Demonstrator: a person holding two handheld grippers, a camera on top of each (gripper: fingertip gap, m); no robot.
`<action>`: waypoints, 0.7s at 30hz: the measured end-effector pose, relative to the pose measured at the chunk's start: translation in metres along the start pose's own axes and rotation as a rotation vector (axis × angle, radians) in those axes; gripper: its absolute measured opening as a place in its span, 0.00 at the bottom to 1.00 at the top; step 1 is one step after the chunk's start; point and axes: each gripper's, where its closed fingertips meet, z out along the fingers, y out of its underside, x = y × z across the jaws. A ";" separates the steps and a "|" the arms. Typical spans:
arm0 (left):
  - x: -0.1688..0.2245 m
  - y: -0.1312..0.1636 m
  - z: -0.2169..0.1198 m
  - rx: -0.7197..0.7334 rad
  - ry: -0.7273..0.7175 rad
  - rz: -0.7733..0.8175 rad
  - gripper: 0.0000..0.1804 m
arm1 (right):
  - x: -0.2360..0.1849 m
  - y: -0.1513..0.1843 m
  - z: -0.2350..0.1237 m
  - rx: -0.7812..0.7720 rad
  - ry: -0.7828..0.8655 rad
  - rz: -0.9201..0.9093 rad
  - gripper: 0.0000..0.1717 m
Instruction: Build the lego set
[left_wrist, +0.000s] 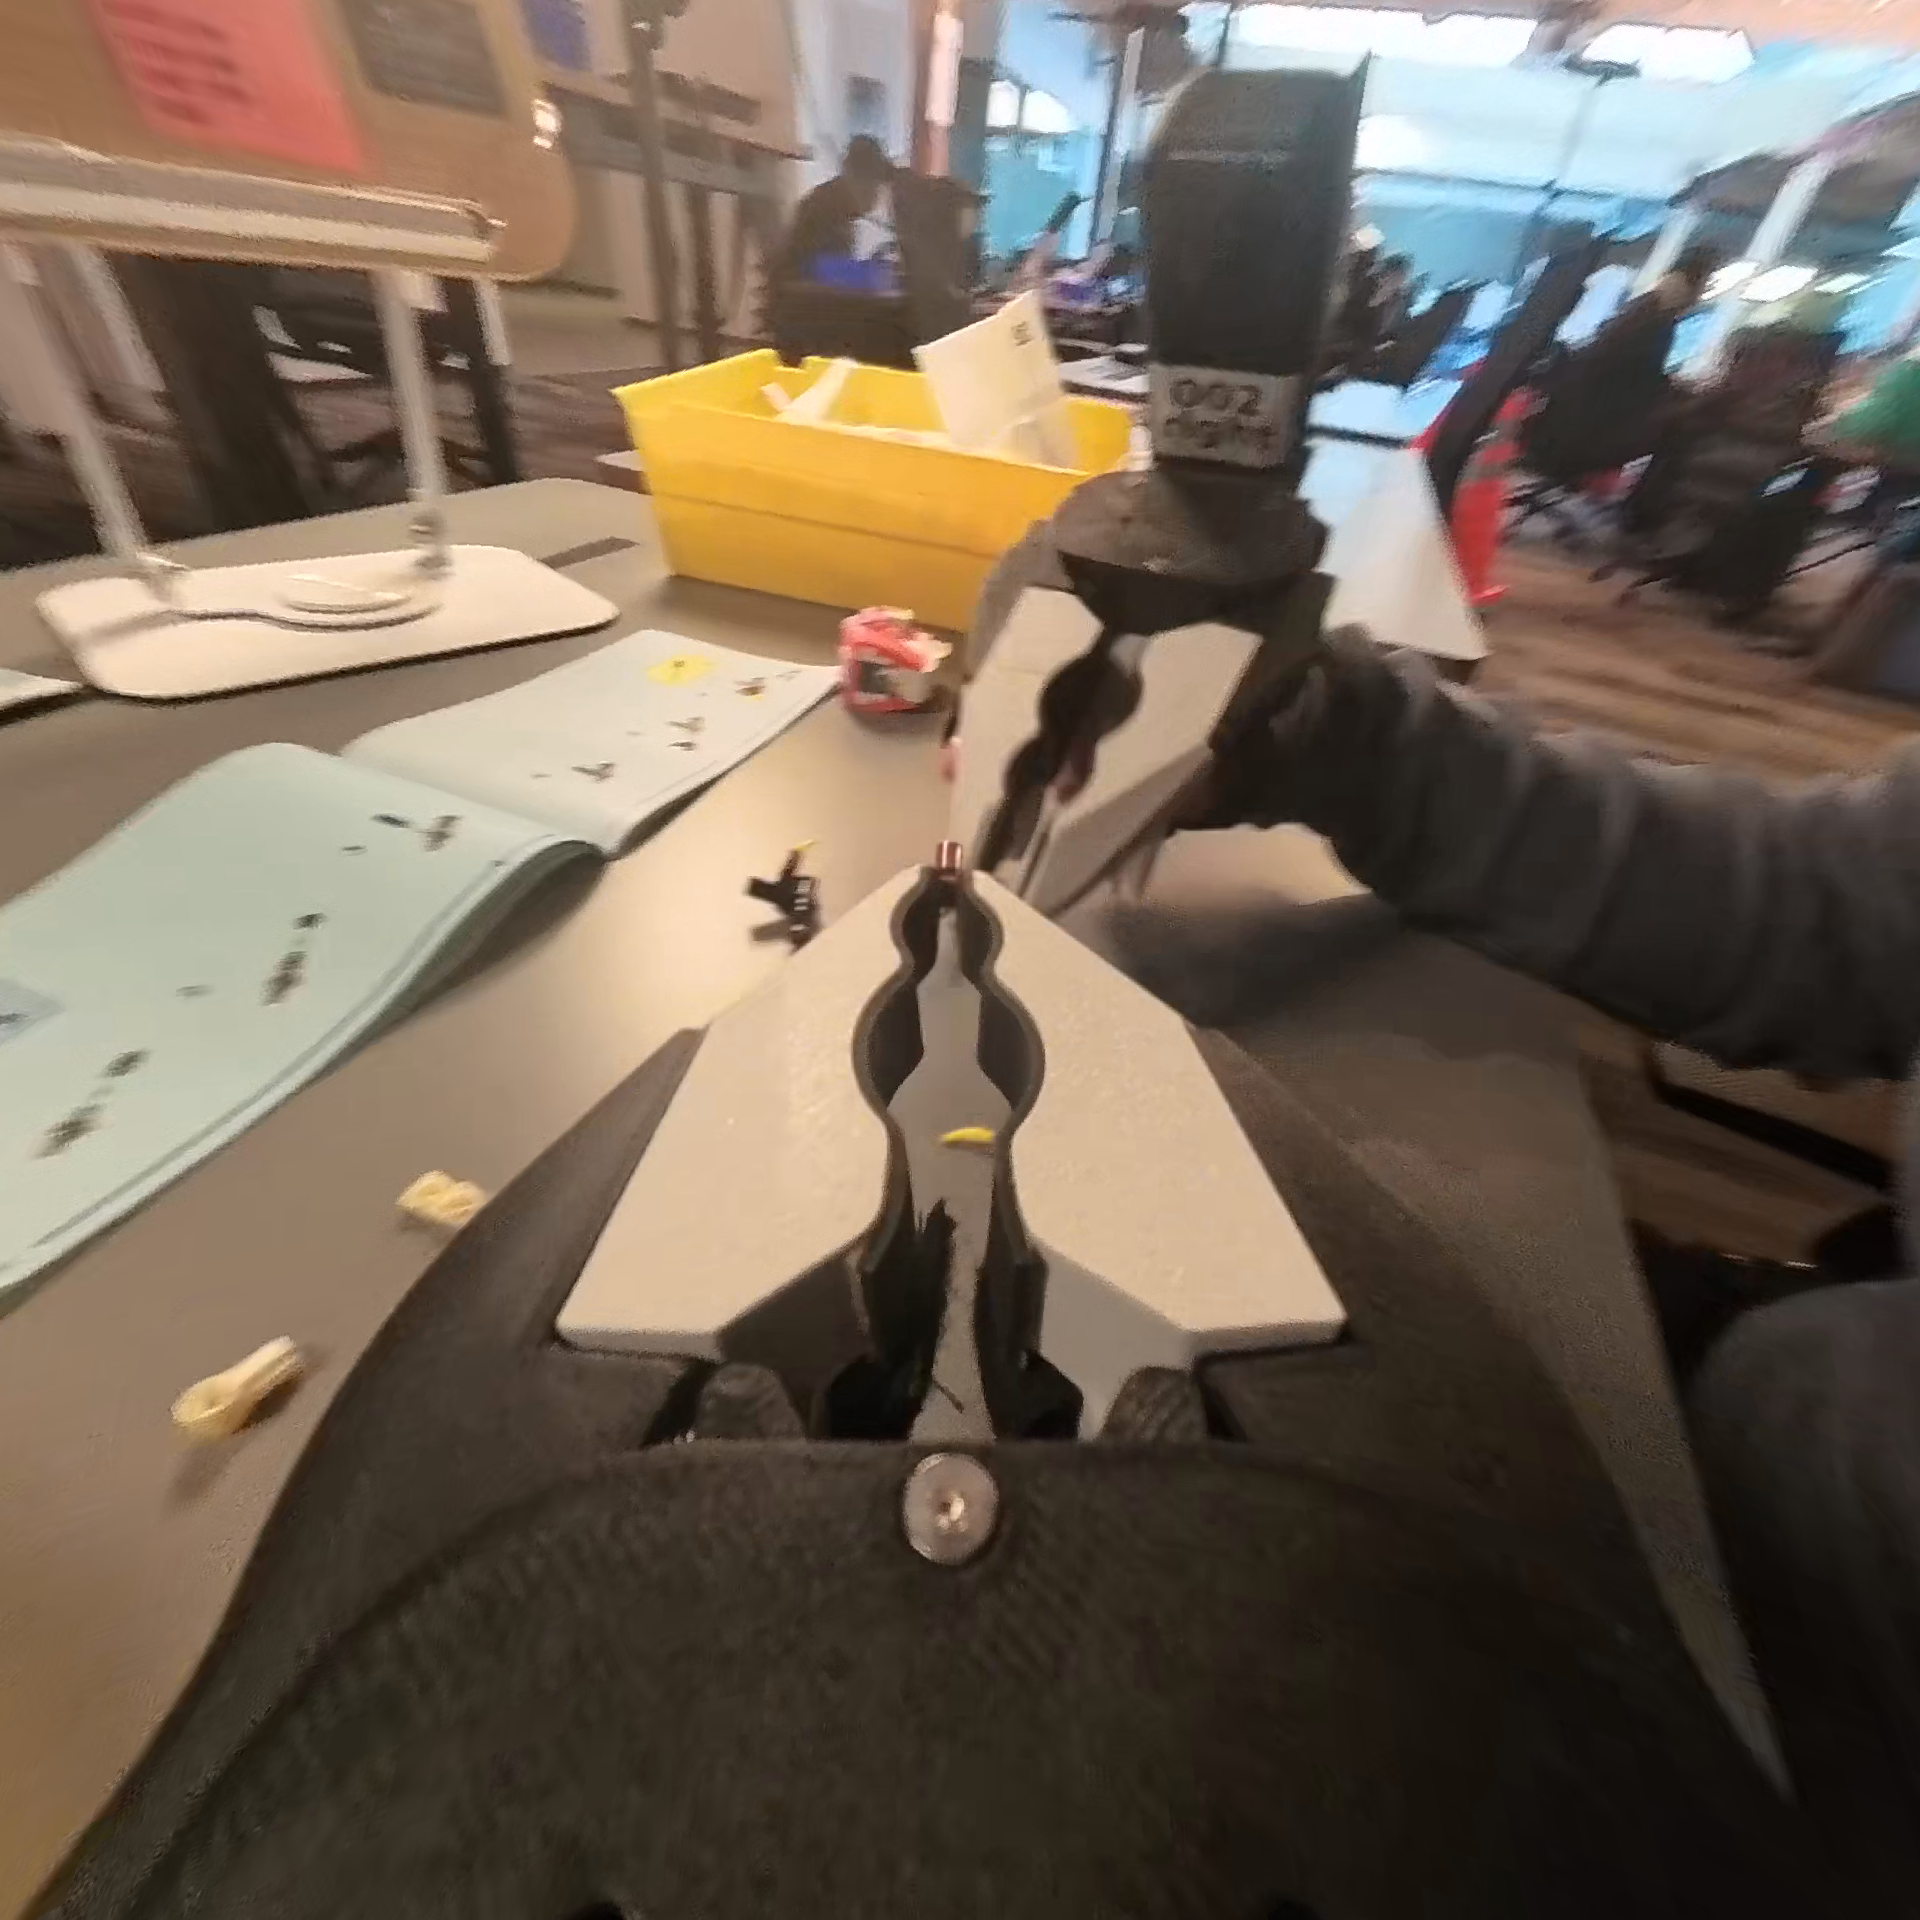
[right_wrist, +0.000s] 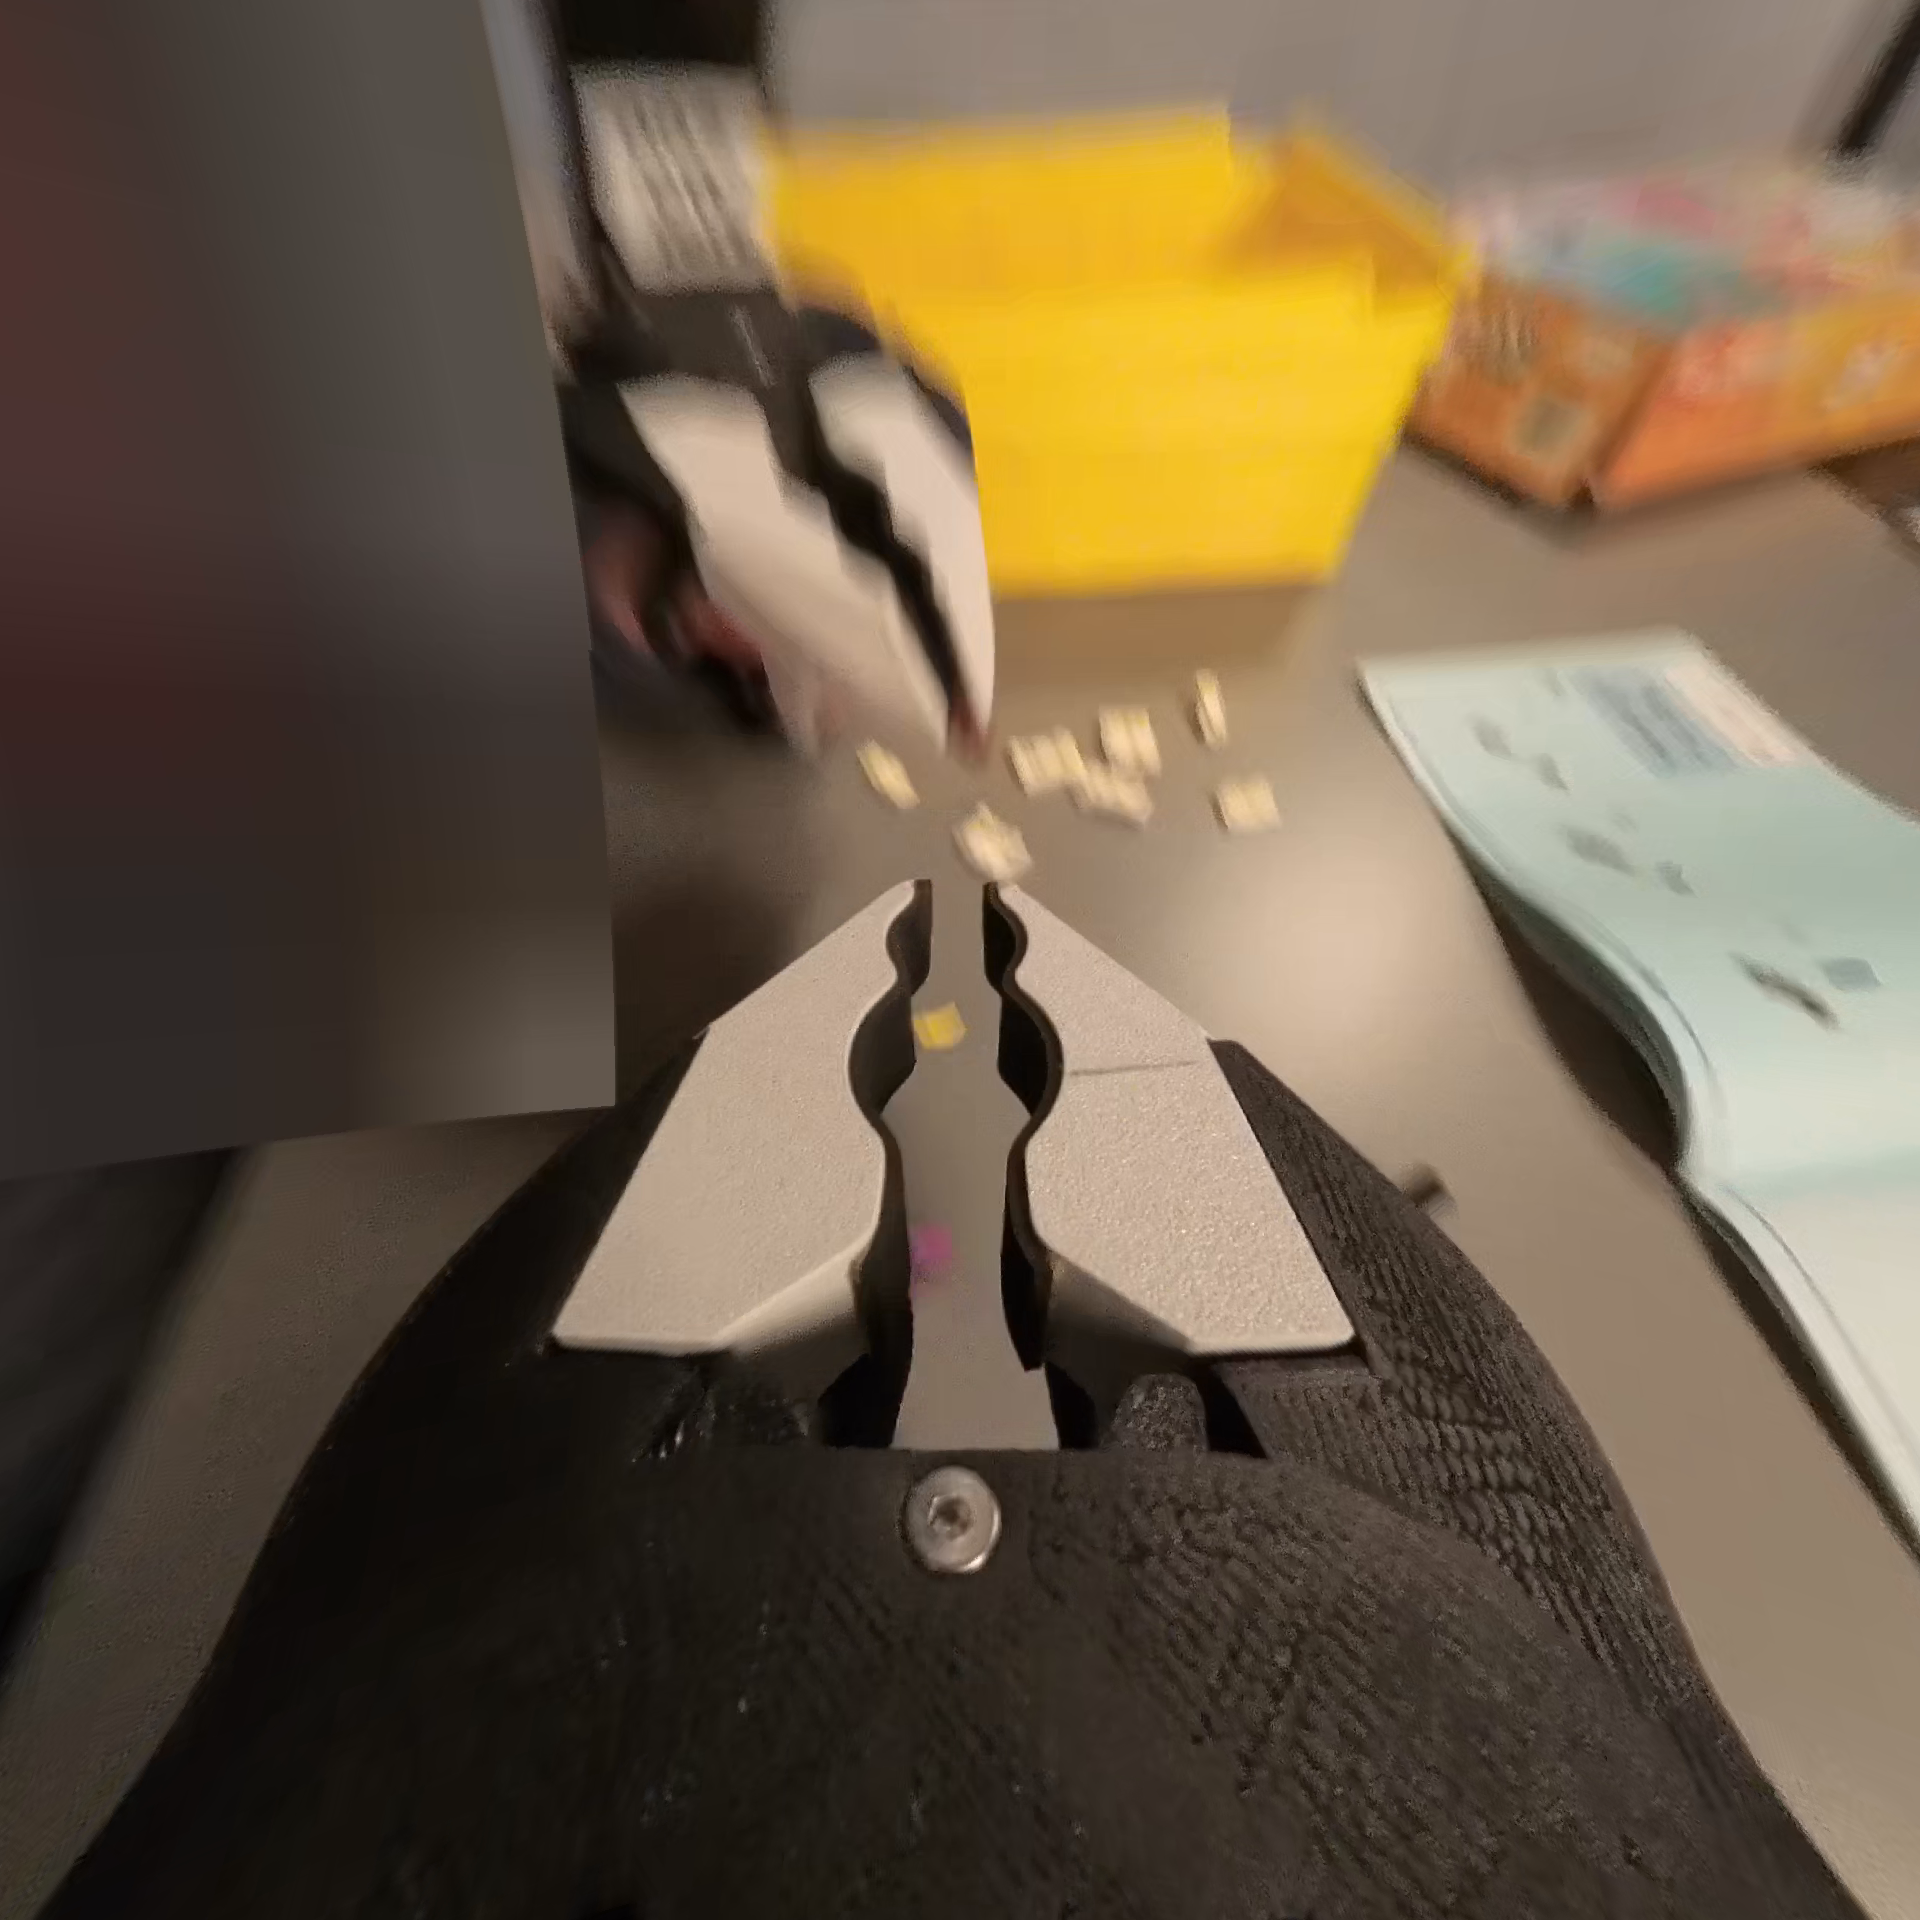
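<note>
Looking along my left gripper (left_wrist: 948, 878), I see its fingertips pinched on a tiny copper-coloured cylinder (left_wrist: 948, 856) above the dark table (left_wrist: 520, 1039). My right gripper (left_wrist: 997, 831) hangs just beyond, tips downward. An open pale-green booklet (left_wrist: 312, 883) lies left, a yellow bin (left_wrist: 862, 499) behind it. In the right wrist view, my right gripper (right_wrist: 956, 894) stands narrowly parted, gripping nothing. Small cream pieces (right_wrist: 1091, 769) are scattered just ahead; my left gripper (right_wrist: 961, 717) hovers above them.
</note>
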 end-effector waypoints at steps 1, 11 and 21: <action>-0.006 0.000 -0.002 -0.003 -0.042 0.026 0.01 | 0.003 0.013 0.002 -0.085 0.032 -0.027 0.04; -0.018 -0.005 -0.008 0.009 -0.125 0.042 0.01 | -0.004 0.064 0.014 -0.530 -0.040 -0.112 0.00; -0.021 -0.006 -0.011 0.016 -0.142 0.033 0.01 | -0.008 0.059 0.021 -0.517 -0.141 -0.276 0.05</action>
